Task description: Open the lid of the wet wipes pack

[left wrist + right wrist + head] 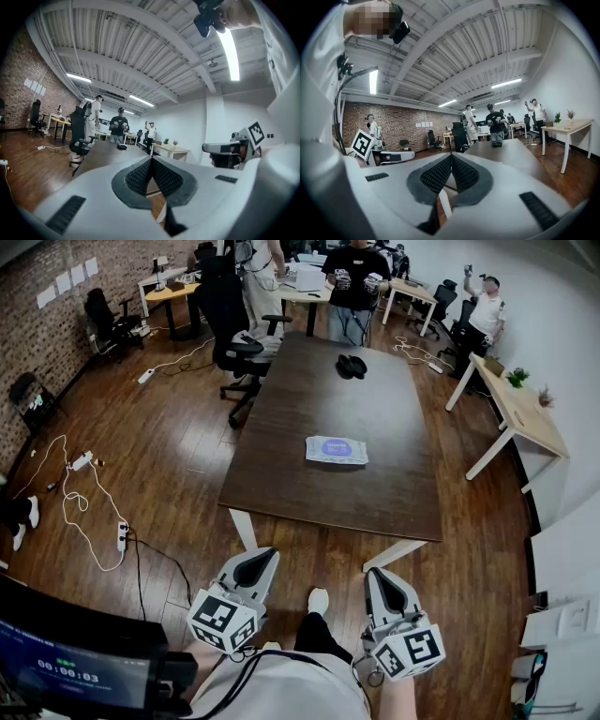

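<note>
A white wet wipes pack with a blue-purple lid lies flat near the middle of the dark brown table. Both grippers are held low, close to my body, well short of the table's near edge. The left gripper is shut with nothing in it; in the left gripper view its jaws meet at the tips. The right gripper is shut and empty too, its jaws closed together in the right gripper view. The pack does not show in either gripper view.
A black object lies at the table's far end. A black office chair stands at the far left corner. People stand beyond the table. A light wooden desk is at the right, cables on the floor at the left.
</note>
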Available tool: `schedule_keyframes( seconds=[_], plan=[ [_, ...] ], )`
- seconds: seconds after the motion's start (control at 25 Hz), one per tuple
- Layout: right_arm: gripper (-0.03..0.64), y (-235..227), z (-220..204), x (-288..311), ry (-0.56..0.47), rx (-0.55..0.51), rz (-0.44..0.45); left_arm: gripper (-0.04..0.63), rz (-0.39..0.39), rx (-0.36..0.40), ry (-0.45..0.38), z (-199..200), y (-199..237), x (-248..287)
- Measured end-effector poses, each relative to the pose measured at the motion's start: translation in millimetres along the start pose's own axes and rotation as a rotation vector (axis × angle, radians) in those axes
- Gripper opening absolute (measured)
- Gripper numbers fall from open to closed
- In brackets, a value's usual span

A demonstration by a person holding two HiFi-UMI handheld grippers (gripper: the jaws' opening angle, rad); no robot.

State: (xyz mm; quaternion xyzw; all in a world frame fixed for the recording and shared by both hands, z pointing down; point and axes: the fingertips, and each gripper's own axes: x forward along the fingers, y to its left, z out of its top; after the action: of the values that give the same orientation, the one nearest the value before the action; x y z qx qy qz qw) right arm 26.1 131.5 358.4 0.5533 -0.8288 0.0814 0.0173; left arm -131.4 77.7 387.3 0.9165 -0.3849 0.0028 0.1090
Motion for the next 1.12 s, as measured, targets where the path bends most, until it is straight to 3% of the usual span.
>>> schedule_keyframes(
  seconds=[0.2, 0.48, 0.68, 0.88, 1.12],
  plan=[
    [0.009, -45, 11, 48, 0.015, -0.046, 0.036, 0.001, 0.024, 0.015, 0.012, 10, 20, 44],
    [0.009, -155, 3, 190, 0.07, -0.119, 0.161, 0.0, 0.12, 0.023, 0.036, 8, 78, 160],
    [0.009, -225, -20, 297, 0.177, -0.208, 0.283, 0.0, 0.158, -0.006, 0.077, -5, 110, 254],
    [0.009, -259, -61, 377, 0.292, -0.339, 0.412, 0.0, 0.227, -0.022, 0.124, -24, 150, 330],
    [0.012, -269, -113, 428, 0.418, -0.442, 0.528, 0.001, 0.275, -0.059, 0.184, -50, 182, 380]
  ],
)
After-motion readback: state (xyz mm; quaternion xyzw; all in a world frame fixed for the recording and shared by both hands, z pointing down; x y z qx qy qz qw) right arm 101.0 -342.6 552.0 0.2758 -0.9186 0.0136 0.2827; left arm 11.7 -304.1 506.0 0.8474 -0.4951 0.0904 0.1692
